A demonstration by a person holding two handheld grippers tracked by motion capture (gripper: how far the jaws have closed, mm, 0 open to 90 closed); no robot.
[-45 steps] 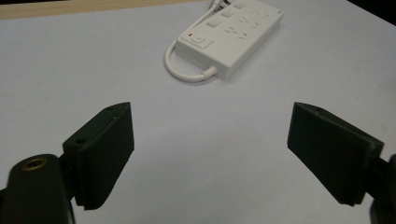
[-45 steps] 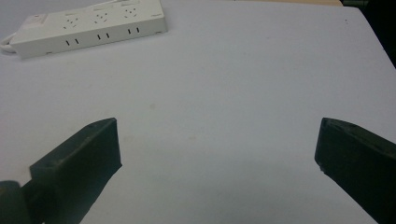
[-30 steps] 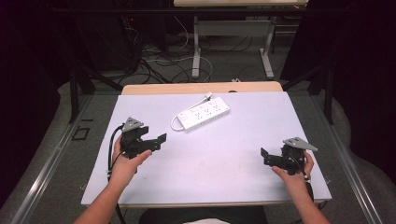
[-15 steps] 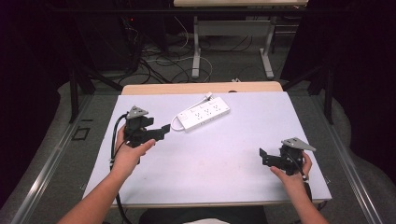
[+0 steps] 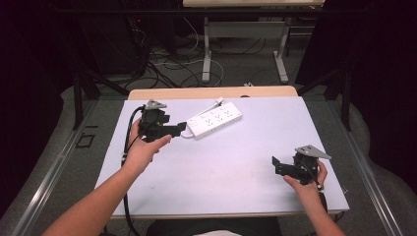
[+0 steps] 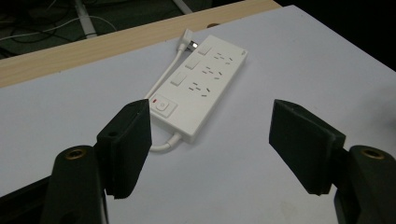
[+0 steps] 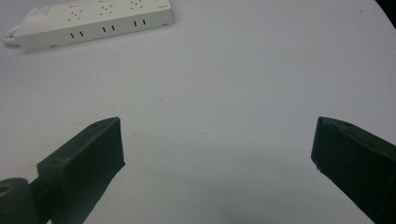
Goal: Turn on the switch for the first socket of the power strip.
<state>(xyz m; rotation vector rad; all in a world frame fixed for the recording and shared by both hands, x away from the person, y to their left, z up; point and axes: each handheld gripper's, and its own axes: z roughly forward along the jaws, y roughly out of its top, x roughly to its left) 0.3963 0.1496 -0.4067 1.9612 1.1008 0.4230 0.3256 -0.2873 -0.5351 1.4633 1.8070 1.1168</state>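
On the white table [image 5: 236, 167], the power strip [image 5: 215, 119] lies untouched at upper centre; left gripper [image 5: 180, 128], jaws apart but just closing on nothing, nears it; right gripper [image 5: 276, 165] waits open, lower right.

Power strip [image 5: 214, 119] on table [image 5: 236, 182]

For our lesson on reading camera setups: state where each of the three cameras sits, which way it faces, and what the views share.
High view: above the person's side, facing forward and down on the white table; both forearms, left gripper and right gripper.
Left gripper view: on the left gripper, facing the power strip; its two jaws, apart.
Right gripper view: on the right gripper, low over the table; its jaws, apart.
Shared: the power strip.
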